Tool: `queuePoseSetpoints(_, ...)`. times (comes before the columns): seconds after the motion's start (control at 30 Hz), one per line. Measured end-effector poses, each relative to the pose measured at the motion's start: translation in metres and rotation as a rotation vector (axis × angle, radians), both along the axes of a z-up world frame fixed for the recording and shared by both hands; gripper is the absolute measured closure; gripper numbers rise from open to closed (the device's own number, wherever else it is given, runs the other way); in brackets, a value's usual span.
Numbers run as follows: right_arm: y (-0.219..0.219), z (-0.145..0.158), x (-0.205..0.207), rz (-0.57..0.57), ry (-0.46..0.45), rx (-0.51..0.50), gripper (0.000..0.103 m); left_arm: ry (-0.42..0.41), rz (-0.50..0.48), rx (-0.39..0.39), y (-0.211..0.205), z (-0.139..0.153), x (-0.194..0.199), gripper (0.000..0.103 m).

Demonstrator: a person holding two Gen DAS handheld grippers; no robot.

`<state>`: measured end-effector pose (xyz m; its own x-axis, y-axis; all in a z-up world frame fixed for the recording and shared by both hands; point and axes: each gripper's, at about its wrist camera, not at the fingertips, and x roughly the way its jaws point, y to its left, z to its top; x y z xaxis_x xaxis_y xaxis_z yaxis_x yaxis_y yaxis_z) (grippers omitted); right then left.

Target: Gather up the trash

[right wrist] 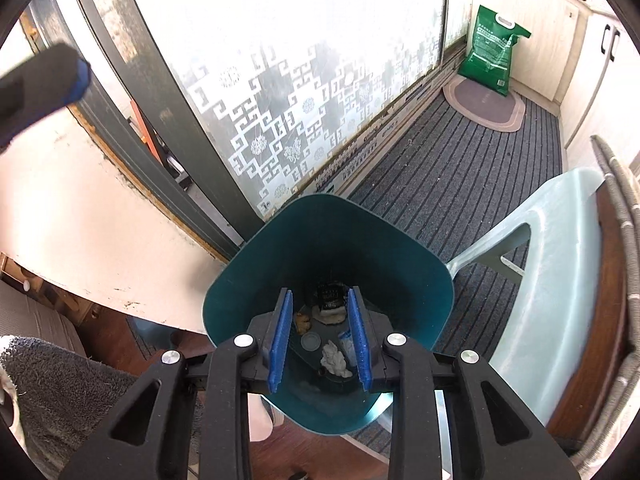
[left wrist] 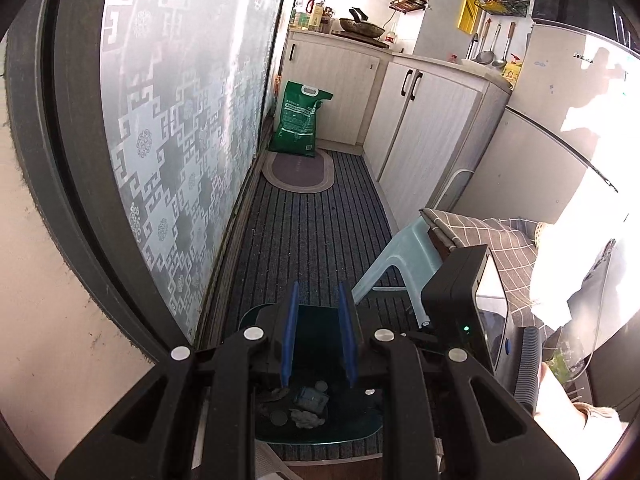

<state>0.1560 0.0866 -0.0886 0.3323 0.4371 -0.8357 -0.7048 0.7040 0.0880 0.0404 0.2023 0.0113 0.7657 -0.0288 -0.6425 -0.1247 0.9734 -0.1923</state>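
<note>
Blue ribbed pads tip the black right hand-held gripper, whose jaws stand narrowly apart with nothing between them, poised over the mouth of a teal plastic bin. That bin has smooth walls and a rounded-square rim, and it stands on the floor near the foot of a frosted sliding door patterned with white key-fret shapes. At its bottom lies the trash: a crumpled white tissue, a round clear lid, a dark wrapper and a small yellowish scrap. The left hand-held gripper also hangs above the bin, its jaws narrow and empty, the gap framing the dark interior. A striped grey ribbed carpet runs as an open lane from the bin to the far end, bounded by the door track on one side and pale wood-grain cabinets on the other. At the far end a small oval mat lies before a green sack propped in the corner. A pale blue plastic stool stands just beside the bin. Only the left view shows the cabinet's worktop with a wok, hanging ladles and a checked cloth; only the right view looks down the bin to its floor.
</note>
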Motion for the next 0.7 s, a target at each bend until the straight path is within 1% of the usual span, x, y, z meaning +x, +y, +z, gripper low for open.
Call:
queuePoseSetpoints(0.1, -0.012, 0.023, -0.009, -0.009, -0.071, 0.014, 0.075, 0.0, -0.009, 0.04, -0.007, 0.001, -0.004, 0.08)
queuePoseSetpoints(0.2, -0.029, 0.047, -0.024, -0.016, -0.133, 0.048, 0.075, -0.004, 0.002, 0.042, -0.009, 0.002, -0.011, 0.075)
queuePoseSetpoints(0.33, -0.053, 0.078, -0.052, -0.02, -0.239, 0.08, 0.075, -0.001, 0.038, 0.07, -0.015, 0.0, -0.018, 0.073)
queuePoseSetpoints(0.43, -0.075, 0.096, -0.069, -0.024, -0.275, 0.12, 0.074, -0.012, 0.039, 0.084, -0.024, 0.0, -0.023, 0.069)
queuePoseSetpoints(0.5, -0.087, 0.101, -0.082, -0.022, -0.303, 0.116, 0.067, -0.015, 0.035, 0.096, -0.033, -0.001, -0.025, 0.066)
queuePoseSetpoints(0.53, -0.093, 0.102, -0.087, -0.025, -0.315, 0.122, 0.065, -0.017, 0.031, 0.102, -0.037, -0.002, -0.027, 0.064)
queuePoseSetpoints(0.57, -0.099, 0.104, -0.091, -0.031, -0.314, 0.132, 0.061, -0.02, 0.026, 0.105, -0.042, -0.002, -0.029, 0.059)
queuePoseSetpoints(0.6, -0.105, 0.104, -0.094, -0.04, -0.314, 0.139, 0.056, -0.024, 0.022, 0.106, -0.046, -0.002, -0.031, 0.057)
queuePoseSetpoints(0.7, -0.123, 0.106, -0.107, -0.076, -0.34, 0.144, 0.046, -0.04, 0.013, 0.108, -0.056, 0.0, -0.037, 0.049)
